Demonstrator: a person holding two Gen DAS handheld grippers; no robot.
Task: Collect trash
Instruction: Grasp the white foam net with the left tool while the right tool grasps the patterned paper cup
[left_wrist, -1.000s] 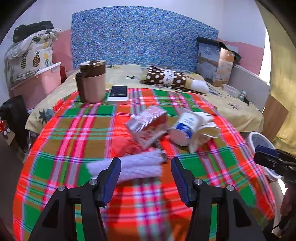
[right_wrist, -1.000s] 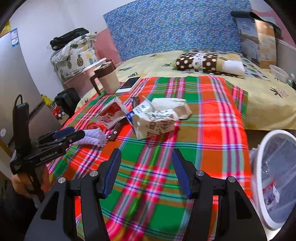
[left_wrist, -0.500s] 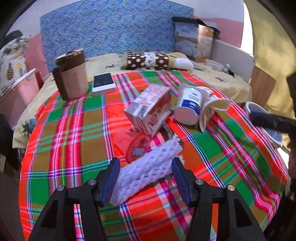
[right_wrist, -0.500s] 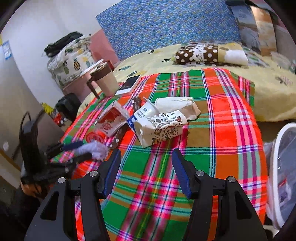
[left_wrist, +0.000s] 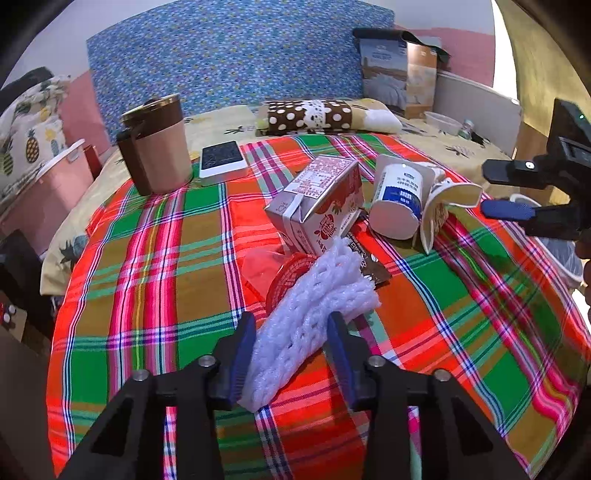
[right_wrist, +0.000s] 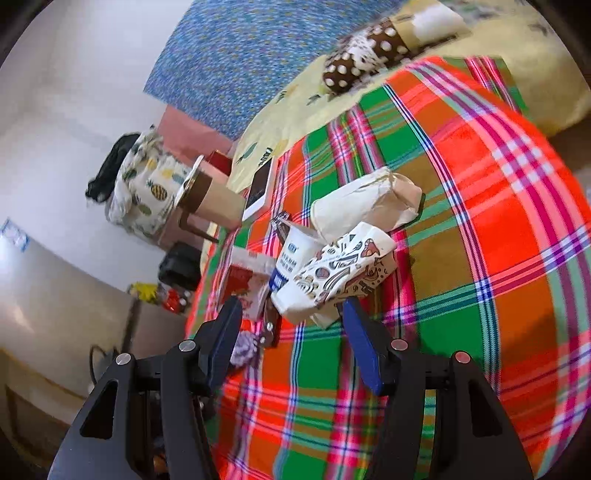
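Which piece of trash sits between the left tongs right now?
The white foam net sleeve: it lies between the closing left tongs. The red milk carton, yogurt cup and patterned carton lie farther away.

The white bin (left_wrist: 561, 254) is being largely hidden behind the right gripper (left_wrist: 517, 192) at the frame's edge. The dark wrapper (left_wrist: 369, 264) is being mostly covered by the foam net (left_wrist: 310, 317). Print on the yoghurt cup (left_wrist: 400, 188) is being rendered too small to read.
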